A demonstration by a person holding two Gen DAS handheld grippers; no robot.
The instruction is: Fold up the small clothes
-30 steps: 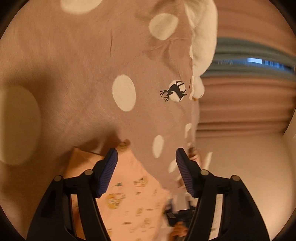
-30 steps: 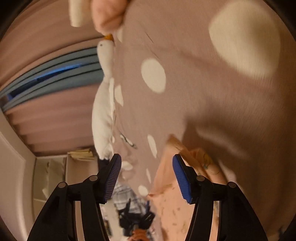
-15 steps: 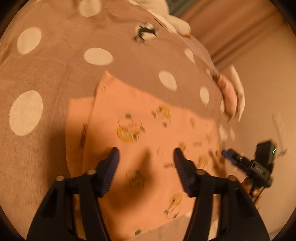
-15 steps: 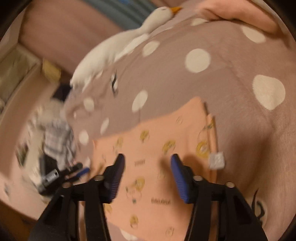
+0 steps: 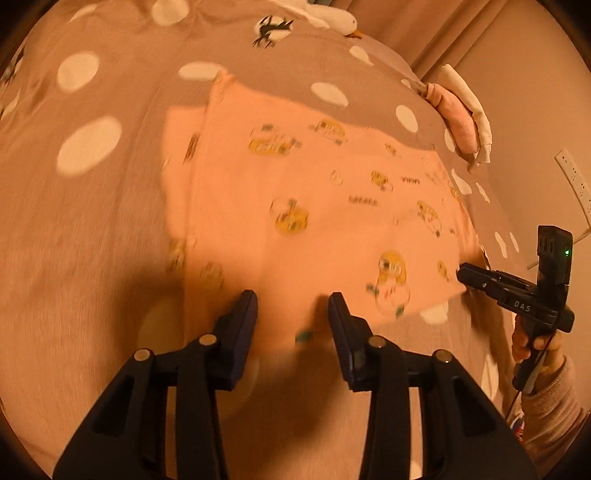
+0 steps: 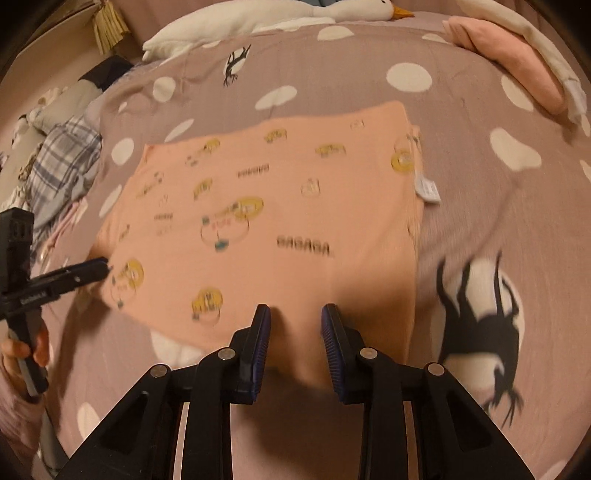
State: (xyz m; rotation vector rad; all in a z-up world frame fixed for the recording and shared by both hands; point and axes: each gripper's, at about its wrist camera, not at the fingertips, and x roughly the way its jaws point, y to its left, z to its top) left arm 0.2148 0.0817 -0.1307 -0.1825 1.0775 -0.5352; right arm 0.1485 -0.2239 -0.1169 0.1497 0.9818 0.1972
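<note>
Left gripper (image 5: 291, 314): jaws partly apart and just been closing, set over the near hem of the orange garment (image 5: 317, 206); the cloth lies between the blue pads, but motion blur hides whether they press it, so a grip cannot be told. Right gripper (image 6: 295, 325): jaws narrower, also just been closing, straddling the garment's near edge by its right-hand corner; cloth shows in the gap, pads not visibly pinching it. Orange garment: a small printed piece with yellow cartoon figures and dark lettering, spread mostly flat on the bed; a second layer shows along one side edge, and a white label (image 6: 428, 190) hangs from that side in the right wrist view. Bedspread (image 6: 480, 236): dusty mauve with white spots and black deer figures, carrying the garment. Each gripper appears in the other's view at the garment's far corner, held in a hand (image 5: 535, 343) with a pale pink sleeve. Other items on the bed: a white goose plush (image 6: 280, 14) along the far edge; a folded pink cloth (image 6: 506, 55) with a cream piece beside it, near the far right corner. A pile of checked cloth (image 6: 62, 158) lies off the bed's left side. No containers are seen.
</note>
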